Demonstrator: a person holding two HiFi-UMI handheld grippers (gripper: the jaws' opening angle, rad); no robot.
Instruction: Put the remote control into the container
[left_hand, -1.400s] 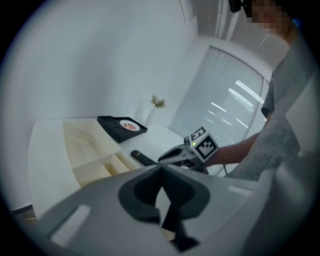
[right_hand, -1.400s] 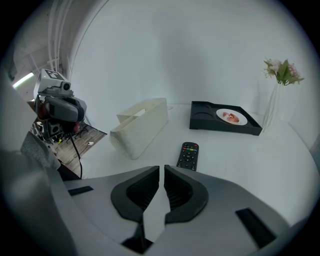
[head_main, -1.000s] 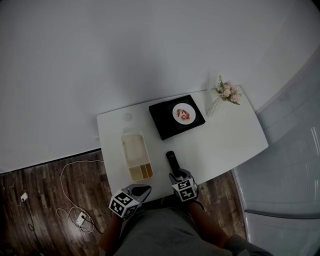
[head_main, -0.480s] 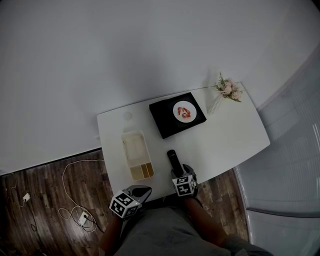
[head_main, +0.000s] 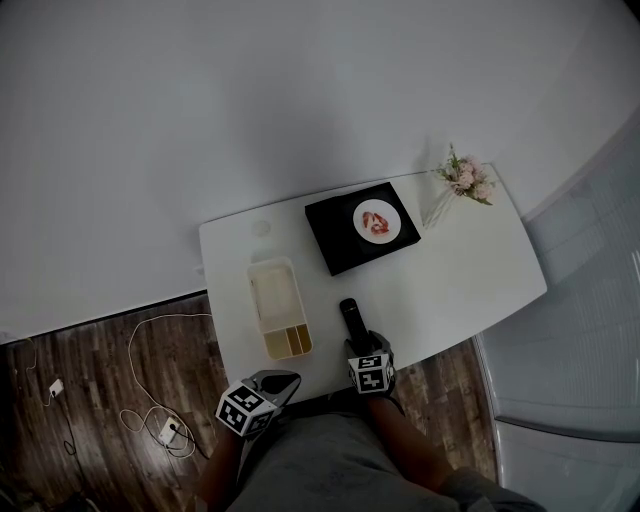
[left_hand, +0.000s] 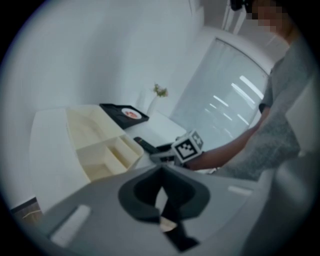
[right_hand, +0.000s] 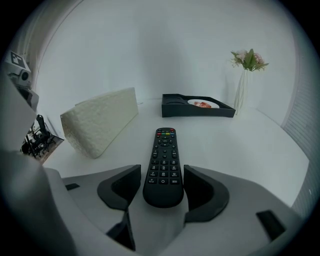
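Table: white, bears remote control | floor: dark wood | wall: white

Grey short-sleeved shirt; left tongs, right tongs grey, dark pads, black-white marker cubes.

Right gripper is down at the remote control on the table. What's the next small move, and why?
Probably close the right gripper on the remote control. Its jaws have just been opening and now stand apart on either side of its near end, not pressing it; it lies flat on the table, outside the container.
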